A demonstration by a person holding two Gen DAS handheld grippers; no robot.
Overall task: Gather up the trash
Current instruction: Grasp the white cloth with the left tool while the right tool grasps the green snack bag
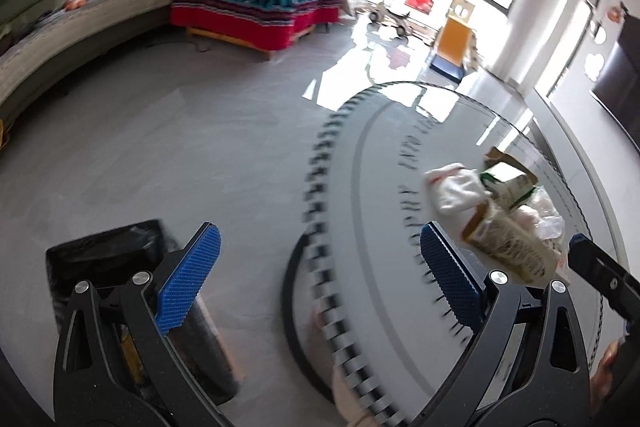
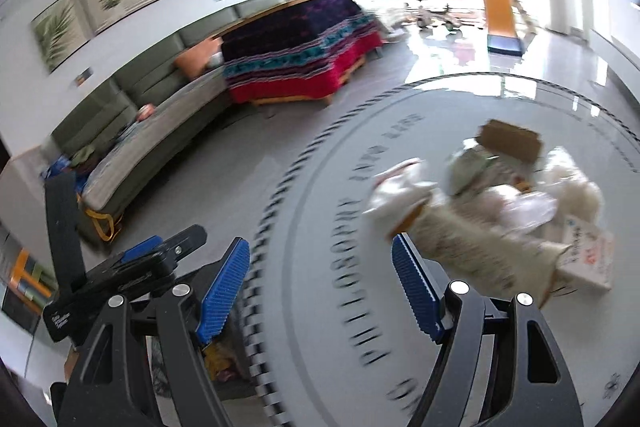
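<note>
A long grey-green sofa point(image 2: 152, 131) curves along the wall, with a table under a striped red and dark cloth point(image 2: 304, 55) beside it. Nearer stands the round white bench point(image 2: 328, 251), its rim edged with black marks and lettering. On the bench lies a blurred heap of trash point(image 2: 492, 203): crumpled white paper, cartons and clear plastic. A black-lined bin point(image 1: 104, 255) sits on the grey floor left of the bench. The left tool point(image 1: 320, 283) stands wide with nothing between its blue pads, straddling the bench's rim. The right tool point(image 2: 320, 291) also stands wide and empty, just short of the heap.
</note>
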